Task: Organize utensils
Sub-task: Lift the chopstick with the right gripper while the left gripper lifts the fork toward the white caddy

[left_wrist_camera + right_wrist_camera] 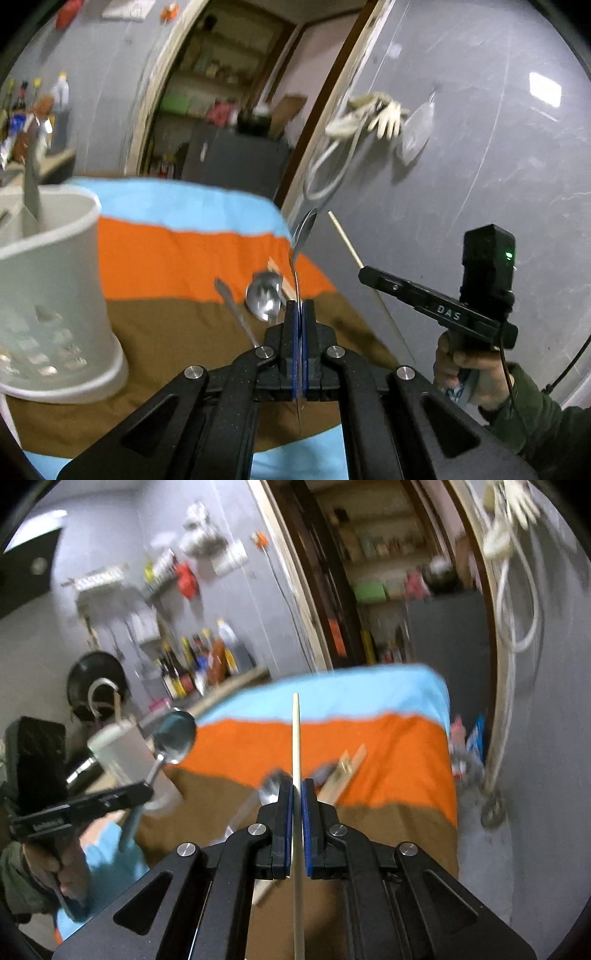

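My left gripper (300,306) is shut on a metal spoon (303,236), held upright above the striped cloth; it also shows in the right wrist view (173,736). My right gripper (297,786) is shut on a wooden chopstick (296,738), which points up and forward; the chopstick also shows in the left wrist view (347,240). A white utensil holder (48,295) stands at the left with a metal handle (31,184) sticking out of it. On the cloth lie another spoon (264,299), a metal handle (236,314) and a pair of wooden chopsticks (343,771).
The table is covered by a blue, orange and brown striped cloth (177,258). A grey wall (480,147) stands close at the right with gloves and a cable hung on it. A doorway with shelves is behind the table. Bottles (199,661) stand on a counter at the far left.
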A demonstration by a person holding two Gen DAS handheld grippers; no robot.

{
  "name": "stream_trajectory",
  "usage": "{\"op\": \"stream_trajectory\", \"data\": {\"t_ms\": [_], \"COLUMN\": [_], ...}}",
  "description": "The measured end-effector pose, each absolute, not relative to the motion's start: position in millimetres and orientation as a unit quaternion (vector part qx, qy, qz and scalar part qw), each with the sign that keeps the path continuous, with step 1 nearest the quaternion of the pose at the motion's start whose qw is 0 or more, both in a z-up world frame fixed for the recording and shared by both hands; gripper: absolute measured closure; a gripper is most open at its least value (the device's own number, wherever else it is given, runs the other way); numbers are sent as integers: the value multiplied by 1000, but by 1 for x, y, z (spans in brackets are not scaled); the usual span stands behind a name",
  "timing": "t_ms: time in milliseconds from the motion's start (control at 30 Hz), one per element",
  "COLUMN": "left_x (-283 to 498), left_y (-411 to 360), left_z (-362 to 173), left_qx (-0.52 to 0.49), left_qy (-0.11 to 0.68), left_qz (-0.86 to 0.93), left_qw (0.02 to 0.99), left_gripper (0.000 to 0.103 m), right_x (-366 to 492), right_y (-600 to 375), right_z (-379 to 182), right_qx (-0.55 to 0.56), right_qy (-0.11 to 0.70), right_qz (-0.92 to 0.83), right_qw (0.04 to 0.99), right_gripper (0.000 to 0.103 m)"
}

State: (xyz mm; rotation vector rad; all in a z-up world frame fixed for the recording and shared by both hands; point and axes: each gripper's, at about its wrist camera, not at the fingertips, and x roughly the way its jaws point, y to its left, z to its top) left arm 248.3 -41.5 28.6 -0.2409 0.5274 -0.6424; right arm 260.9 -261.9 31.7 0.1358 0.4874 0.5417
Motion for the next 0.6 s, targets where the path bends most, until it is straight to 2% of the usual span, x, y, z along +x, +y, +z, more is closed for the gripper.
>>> {"op": "stream_trajectory", "data": {"t_ms": [233, 600], "left_x": [228, 222], "left_y": [-23, 64], "left_z": [60, 107], "left_qx": [-108, -153], "left_qy": [176, 94], "left_qz": [-289, -217], "left_qw": [935, 960], "left_gripper": [103, 103], "right_x": [239, 253], "right_y": [-225, -138], "right_z": [75, 116], "right_qx": [47, 90], "right_qy": [133, 49], "right_qz": [306, 403], "right_qw": [942, 910], "right_gripper": [100, 100]}}
